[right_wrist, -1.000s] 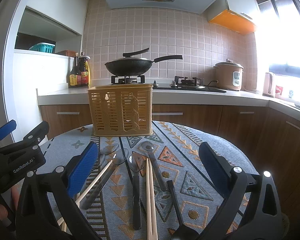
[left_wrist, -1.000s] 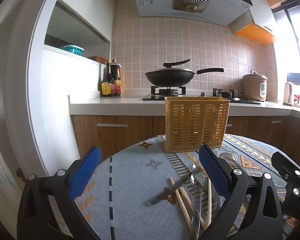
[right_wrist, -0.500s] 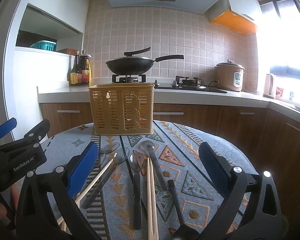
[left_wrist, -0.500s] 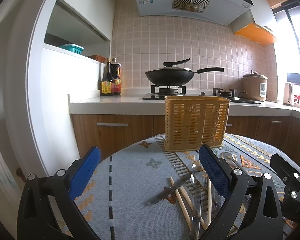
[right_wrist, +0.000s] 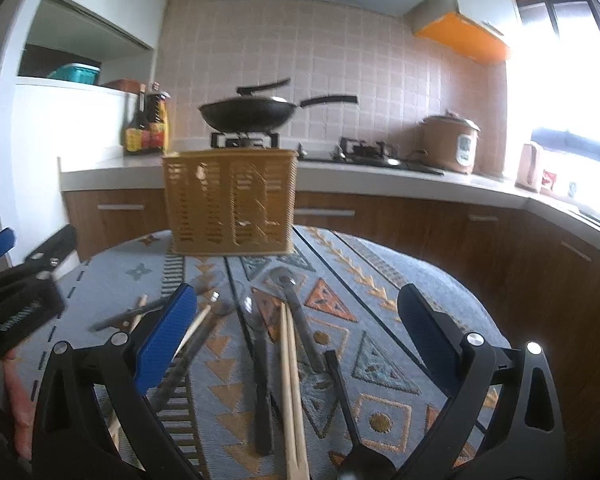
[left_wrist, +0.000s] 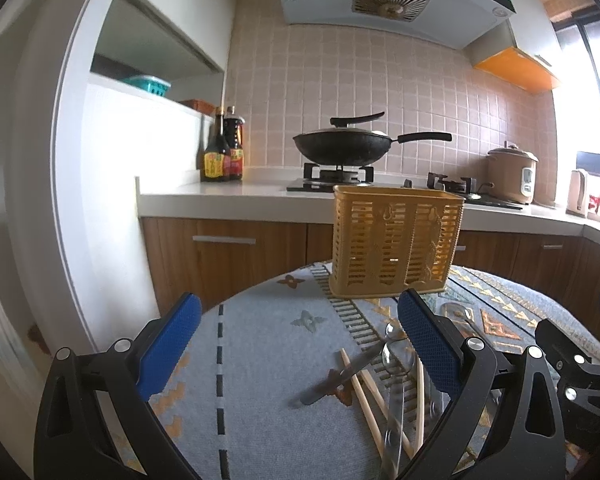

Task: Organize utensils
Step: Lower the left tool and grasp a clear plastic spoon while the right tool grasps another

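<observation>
We see both grippers empty, jaws wide apart: left gripper (left_wrist: 298, 340), right gripper (right_wrist: 296, 320). The yellow utensil caddy (right_wrist: 230, 204) stands upright at the far edge of the worktop (left_wrist: 260, 360). Chopsticks (right_wrist: 290, 380) and spoons (right_wrist: 260, 360) lie loose on the patterned cloth below the right gripper.

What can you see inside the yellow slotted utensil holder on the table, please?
Through the slots of the utensil holder, no utensils show; only inner dividers are visible. Its floor is hidden by the walls. The chopsticks and spoons lie on the tablecloth.
</observation>
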